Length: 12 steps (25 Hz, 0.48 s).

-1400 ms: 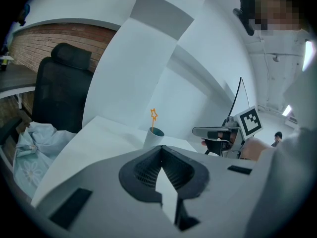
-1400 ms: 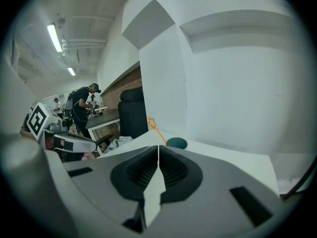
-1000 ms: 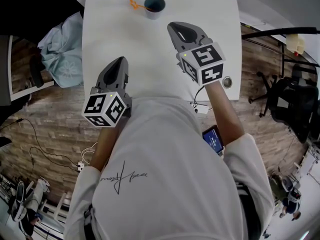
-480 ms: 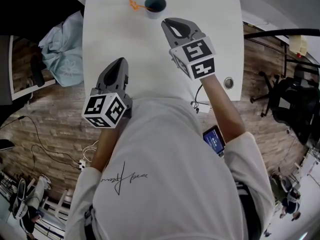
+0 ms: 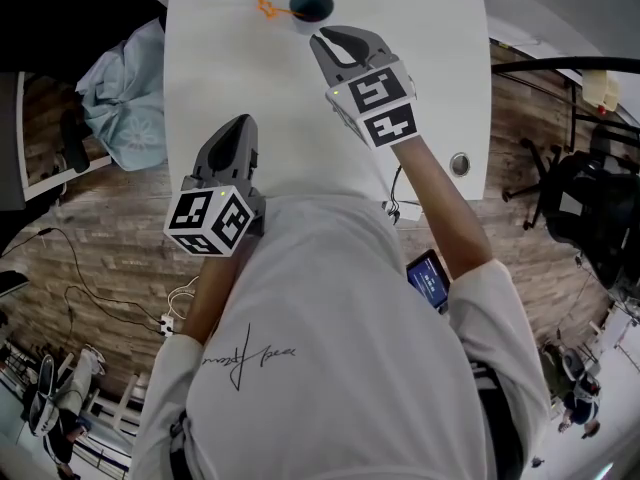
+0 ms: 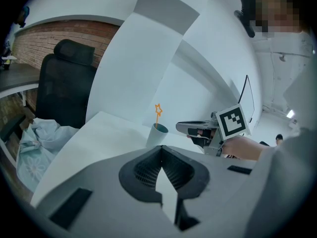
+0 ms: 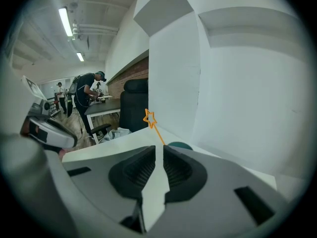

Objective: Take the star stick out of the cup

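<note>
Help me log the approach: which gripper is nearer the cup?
Right. The right gripper sits just short of the cup; the left gripper hangs far back, near the table's front edge.

My head view is bright and even; the white table (image 5: 230,78) glares nearly blank toward 12 o'clock; the floor (image 5: 100,268) at 7 o'clock sits dimmer; straight edges bow at the rim. My left gripper view is cool and soft, its corners black; my left gripper (image 6: 161,150) blurs at 6 o'clock. In my right gripper view ceiling tube lights (image 7: 65,21) burn at 10 o'clock; the star stick (image 7: 150,119) is crisp; my right gripper (image 7: 159,150) is soft, close to the lens.
</note>
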Available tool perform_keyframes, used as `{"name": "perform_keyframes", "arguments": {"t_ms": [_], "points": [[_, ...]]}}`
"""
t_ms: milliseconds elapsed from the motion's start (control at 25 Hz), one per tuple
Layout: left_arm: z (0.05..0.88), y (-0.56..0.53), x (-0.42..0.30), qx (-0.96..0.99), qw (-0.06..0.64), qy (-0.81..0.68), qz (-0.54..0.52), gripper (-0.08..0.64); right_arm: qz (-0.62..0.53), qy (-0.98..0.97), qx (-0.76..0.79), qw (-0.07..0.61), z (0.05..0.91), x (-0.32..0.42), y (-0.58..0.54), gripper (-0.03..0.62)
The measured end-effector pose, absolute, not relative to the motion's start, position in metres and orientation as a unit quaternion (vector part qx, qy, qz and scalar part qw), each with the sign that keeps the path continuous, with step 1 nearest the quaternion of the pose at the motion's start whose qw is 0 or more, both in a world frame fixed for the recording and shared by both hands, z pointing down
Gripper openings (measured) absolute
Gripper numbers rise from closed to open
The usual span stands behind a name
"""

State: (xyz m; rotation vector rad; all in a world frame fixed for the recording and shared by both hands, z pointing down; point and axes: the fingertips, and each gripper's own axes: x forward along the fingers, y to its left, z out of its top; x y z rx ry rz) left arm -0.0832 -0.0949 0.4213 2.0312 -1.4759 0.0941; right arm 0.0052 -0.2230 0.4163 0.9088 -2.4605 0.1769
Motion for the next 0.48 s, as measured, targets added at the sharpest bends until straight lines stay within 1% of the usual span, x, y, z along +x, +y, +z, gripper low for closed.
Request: {"name": "perform_keyframes", "arguments": {"t_ms": [480], "points": [[0.426,-0.098,-0.086,0.771,0.313,-0.554,0.044,0.008,0.061,-0.902,0.333,0.269,0.427,-0.008,-0.234,0.043]]}}
